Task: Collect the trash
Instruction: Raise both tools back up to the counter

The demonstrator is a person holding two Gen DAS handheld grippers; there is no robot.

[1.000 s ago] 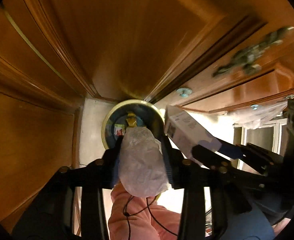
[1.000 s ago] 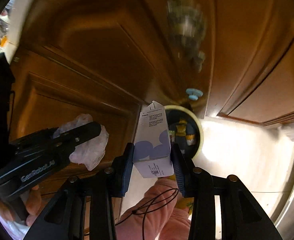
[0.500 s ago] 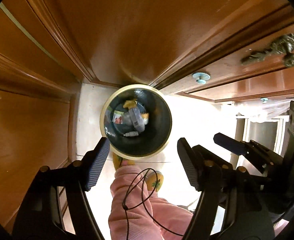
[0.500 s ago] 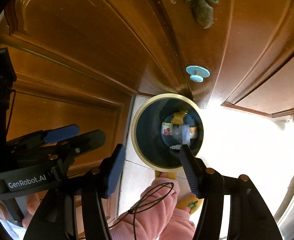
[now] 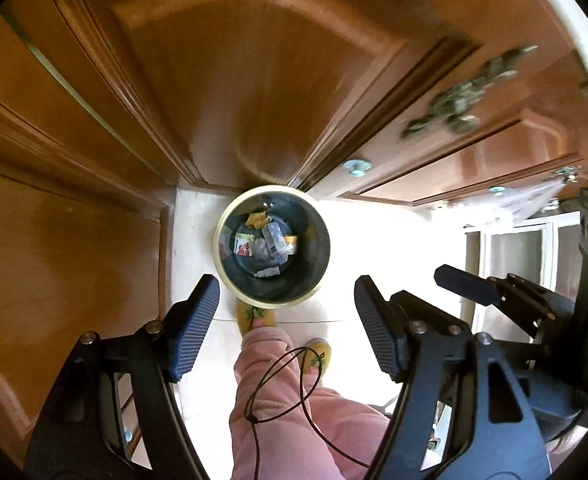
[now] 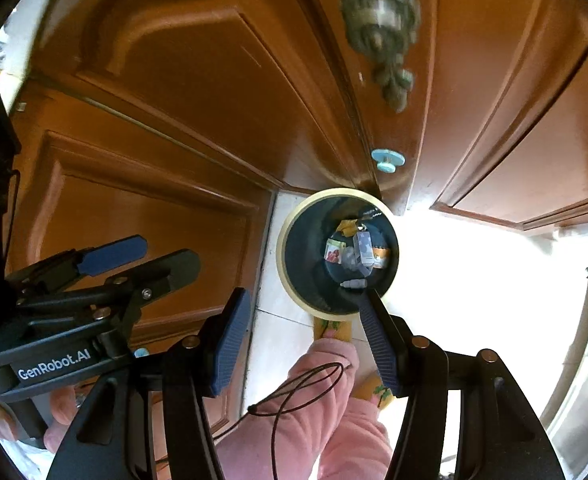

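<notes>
Left fingers (image 5: 198, 328): spread wide, nothing between them.
Right fingers (image 6: 232, 344): parted, empty.
Left gripper (image 5: 286, 328), right gripper (image 6: 305, 340): both aimed down over the bin.
Trash (image 5: 264, 242): wrappers, a small carton and crumpled plastic at the bottom of the round waste bin (image 5: 321, 280), which stands on the floor against the wooden cabinet doors (image 5: 254, 80).
Handling: likely light, soft, crushable; pinch a carton across its flat sides, film by a bunched fold.
</notes>
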